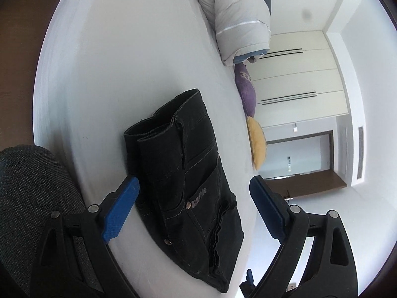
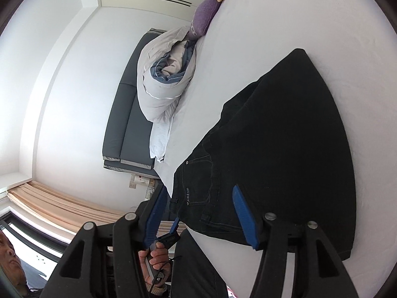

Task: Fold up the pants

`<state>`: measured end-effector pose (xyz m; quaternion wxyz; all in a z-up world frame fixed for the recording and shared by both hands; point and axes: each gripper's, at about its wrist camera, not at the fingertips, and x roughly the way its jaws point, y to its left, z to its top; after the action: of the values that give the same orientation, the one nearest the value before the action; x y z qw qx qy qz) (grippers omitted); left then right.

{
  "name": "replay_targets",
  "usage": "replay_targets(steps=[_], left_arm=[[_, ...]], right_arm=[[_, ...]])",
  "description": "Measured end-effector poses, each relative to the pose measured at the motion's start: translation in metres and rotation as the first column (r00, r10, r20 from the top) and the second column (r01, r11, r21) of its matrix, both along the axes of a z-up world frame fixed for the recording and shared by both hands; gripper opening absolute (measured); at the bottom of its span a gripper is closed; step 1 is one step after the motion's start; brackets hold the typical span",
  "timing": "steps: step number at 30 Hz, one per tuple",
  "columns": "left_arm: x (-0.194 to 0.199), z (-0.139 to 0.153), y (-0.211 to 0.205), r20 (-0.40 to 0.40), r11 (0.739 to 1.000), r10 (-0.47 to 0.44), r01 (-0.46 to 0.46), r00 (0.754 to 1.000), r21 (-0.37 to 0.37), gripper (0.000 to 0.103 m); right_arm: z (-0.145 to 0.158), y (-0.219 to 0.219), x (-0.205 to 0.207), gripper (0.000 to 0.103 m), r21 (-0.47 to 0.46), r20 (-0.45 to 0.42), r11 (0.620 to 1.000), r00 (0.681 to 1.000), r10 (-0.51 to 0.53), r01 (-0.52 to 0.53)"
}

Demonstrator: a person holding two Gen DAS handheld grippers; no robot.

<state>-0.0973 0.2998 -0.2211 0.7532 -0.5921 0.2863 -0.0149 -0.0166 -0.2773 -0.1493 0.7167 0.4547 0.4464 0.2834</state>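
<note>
Pants (image 1: 188, 181): black denim, folded into a compact stack lying on the white bed; pale stitching, rivets and a small pocket label show on the top layer, and layered edges face the near side. In the right wrist view the pants (image 2: 278, 144) spread as a broad dark panel.
Bed (image 1: 129, 57): white sheet, the largest surface in both views; the pants lie toward its near edge.
Duvet (image 1: 235, 17): grey-white, rolled up with a blue lining, lying at the far part of the bed, well apart from the pants.
Wardrobe (image 1: 297, 79): cream doors with dark slot handles, behind the bed.
Cushions: purple cushion (image 1: 247, 92) and yellow cushion (image 1: 258, 144), side by side at the bed's far edge.
Left gripper (image 1: 193, 196): jaws wide apart, blue pads either side of the folded stack; contact with the cloth cannot be told.
Right gripper (image 2: 198, 203): jaws apart, hovering over the pocket end of the pants, gripping nothing.
</note>
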Motion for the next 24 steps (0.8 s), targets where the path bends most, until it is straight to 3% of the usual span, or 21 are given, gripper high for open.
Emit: replay_targets(steps=[5, 9, 15, 18, 24], left_arm=[[0.020, -0.007, 0.003, -0.035, 1.000, 0.002, -0.003, 0.999, -0.028, 0.088], [0.009, -0.013, 0.019, -0.086, 0.995, 0.045, -0.053, 0.995, -0.083, 0.088], [0.019, -0.017, 0.018, -0.083, 0.997, -0.009, 0.002, 0.996, -0.077, 0.087], [0.040, -0.019, 0.007, -0.123, 0.998, -0.048, 0.043, 0.991, -0.046, 0.087], [0.047, -0.024, 0.005, -0.129, 0.999, -0.005, -0.001, 0.992, -0.052, 0.087]], right_arm=[[0.012, 0.005, 0.001, 0.060, 0.004, 0.012, 1.000, 1.000, 0.015, -0.015], [0.014, 0.009, 0.003, 0.060, 0.010, 0.019, 1.000, 0.999, 0.027, -0.027], [0.013, 0.014, 0.008, 0.060, 0.020, 0.022, 0.999, 0.999, 0.034, -0.035], [0.011, 0.014, 0.008, 0.060, 0.019, 0.019, 0.999, 0.999, 0.038, -0.038], [0.010, 0.012, 0.005, 0.060, 0.037, 0.025, 0.999, 0.999, 0.035, -0.036]])
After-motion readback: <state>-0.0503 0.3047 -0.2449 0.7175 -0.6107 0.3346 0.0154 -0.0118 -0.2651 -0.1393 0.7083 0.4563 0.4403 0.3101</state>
